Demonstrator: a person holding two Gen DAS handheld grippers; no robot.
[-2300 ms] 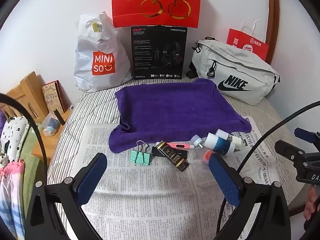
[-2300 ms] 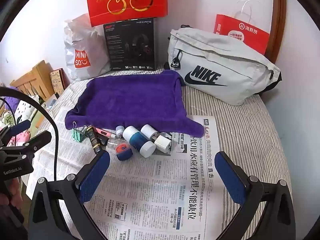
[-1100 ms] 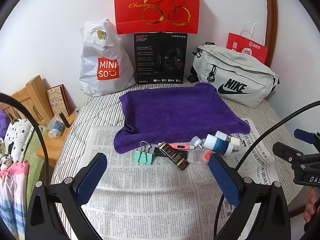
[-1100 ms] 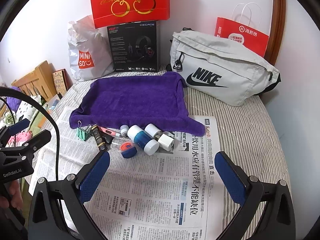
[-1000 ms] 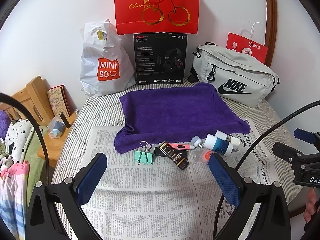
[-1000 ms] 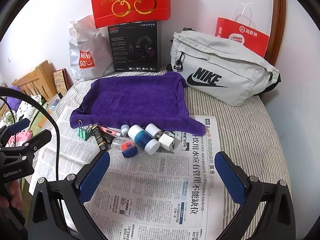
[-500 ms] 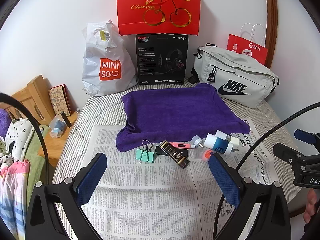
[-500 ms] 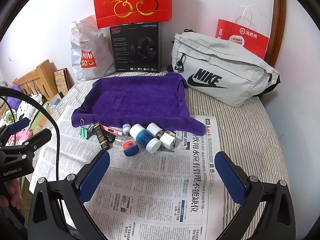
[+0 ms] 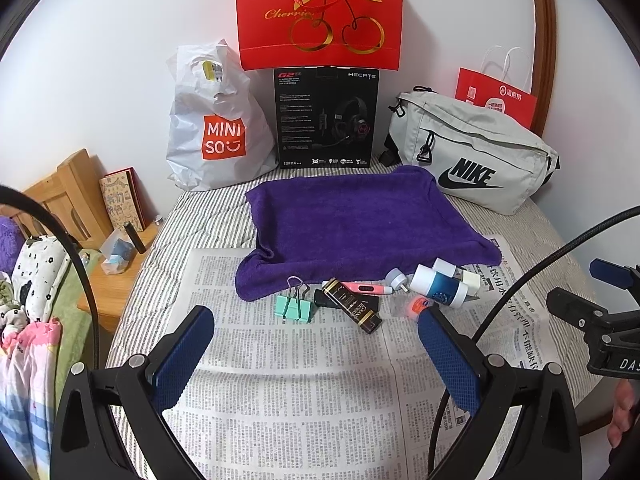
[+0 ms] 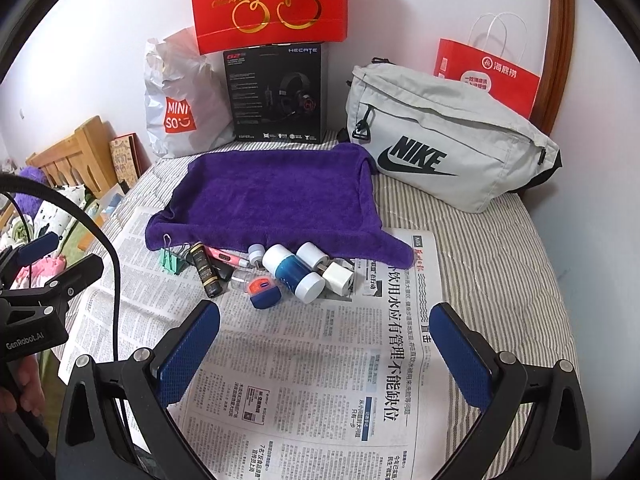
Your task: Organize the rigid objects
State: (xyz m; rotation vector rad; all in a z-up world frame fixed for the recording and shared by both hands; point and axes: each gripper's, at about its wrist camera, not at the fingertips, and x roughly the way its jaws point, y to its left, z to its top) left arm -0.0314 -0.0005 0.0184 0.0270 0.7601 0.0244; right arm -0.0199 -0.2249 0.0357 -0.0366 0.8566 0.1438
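Newsprint (image 10: 320, 380) on the bed is slick, so with both grippers' jaws wide and empty, the blue-banded bottle (image 10: 294, 272), lying beside the purple towel (image 10: 276, 196), may roll when nudged.

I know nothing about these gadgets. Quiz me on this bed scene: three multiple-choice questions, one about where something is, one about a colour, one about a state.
1. Where do the small items lie?
A. on the purple towel
B. on the newspaper, along the towel's near edge
C. inside the grey bag

2. What colour is the binder clip?
A. mint green
B. red
C. black

3. How do the two grippers stand?
A. both open, holding nothing
B. both shut on a bottle
C. one open, one shut

Answers:
1 B: the items sit on the newspaper, just in front of the towel.
2 A: the binder clip is mint green.
3 A: the left gripper and right gripper have fingers spread wide with only newspaper between them.
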